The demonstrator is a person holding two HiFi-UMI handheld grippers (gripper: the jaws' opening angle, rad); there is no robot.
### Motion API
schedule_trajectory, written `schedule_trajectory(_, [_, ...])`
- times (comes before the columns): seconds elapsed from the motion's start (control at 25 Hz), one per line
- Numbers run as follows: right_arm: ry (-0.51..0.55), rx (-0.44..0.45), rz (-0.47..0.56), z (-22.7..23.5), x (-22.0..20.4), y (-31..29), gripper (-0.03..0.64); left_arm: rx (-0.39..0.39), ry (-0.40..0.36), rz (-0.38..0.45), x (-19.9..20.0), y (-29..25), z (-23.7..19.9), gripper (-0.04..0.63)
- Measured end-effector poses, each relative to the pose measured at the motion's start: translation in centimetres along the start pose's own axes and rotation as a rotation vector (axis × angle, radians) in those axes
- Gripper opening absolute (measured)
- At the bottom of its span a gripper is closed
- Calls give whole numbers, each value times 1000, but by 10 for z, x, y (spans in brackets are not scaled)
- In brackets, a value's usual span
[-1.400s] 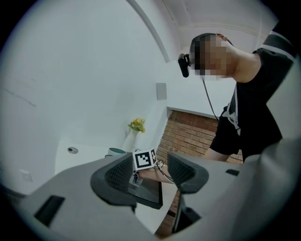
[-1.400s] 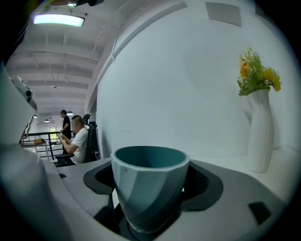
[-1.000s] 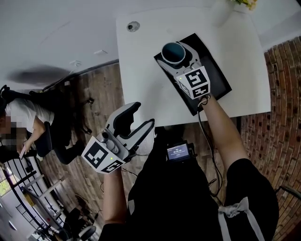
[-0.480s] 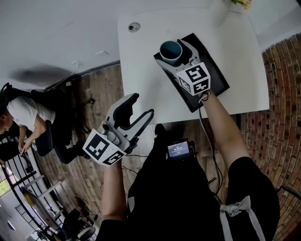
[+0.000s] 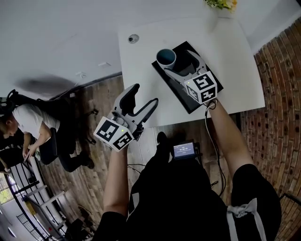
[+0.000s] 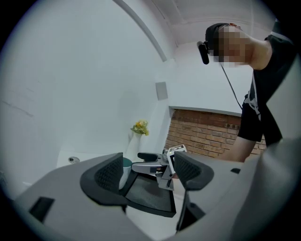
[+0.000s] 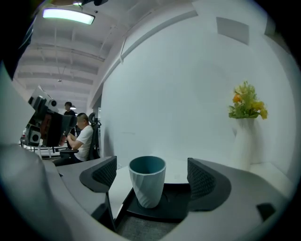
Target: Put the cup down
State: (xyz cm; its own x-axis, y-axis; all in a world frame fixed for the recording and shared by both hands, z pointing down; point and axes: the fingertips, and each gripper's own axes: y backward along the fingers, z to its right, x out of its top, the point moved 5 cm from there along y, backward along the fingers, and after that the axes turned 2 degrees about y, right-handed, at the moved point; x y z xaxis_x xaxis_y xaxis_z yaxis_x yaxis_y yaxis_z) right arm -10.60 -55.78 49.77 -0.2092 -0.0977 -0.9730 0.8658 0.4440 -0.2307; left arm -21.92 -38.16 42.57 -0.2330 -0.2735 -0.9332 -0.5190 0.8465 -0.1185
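Cup [image 5: 166, 57] is down and upright on the black mat [image 5: 197, 89], at the mat's far-left corner, close to the mat edge.

Right tongs [image 5: 178, 62]: jaws have just been opening and now stand wide. The cup is in line between the pads with air on both sides, no contact, nothing gripped. The forearm comes in from the near edge of the tabletop [image 5: 141, 70], running along the mat. The tongs are nearly level, nose slightly down.

Left tongs [image 5: 145, 93]: jaws also just been opening, now wide, with nothing between them. They hang at the tabletop's near-left edge, body out over the wood floor [image 5: 94, 155], tips just over the white surface, aimed towards the mat and roughly level.

Clearance:
- The mat sits diagonally, its near corner close to the tabletop's near edge.
- There is a bare white strip left of the mat, with only a small round fitting [image 5: 133, 38] near the far-left corner.
- A vase of flowers [image 5: 220, 4] stands at the far edge, well apart from the cup.
- A brick wall [image 5: 277, 80] is to the right of the tabletop.
- A seated person [image 5: 33, 124] is off to the left, well apart.
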Motion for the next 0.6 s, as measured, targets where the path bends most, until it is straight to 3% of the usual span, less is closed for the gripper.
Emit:
schedule_trajectory(0.4, [-263, -25, 75, -16, 41, 88, 440, -35, -64, 89, 26, -3, 19, 327])
schedule_trajectory(0.6, [-257, -142, 123, -29, 56, 137, 238, -60, -96, 110, 31, 3, 30, 262])
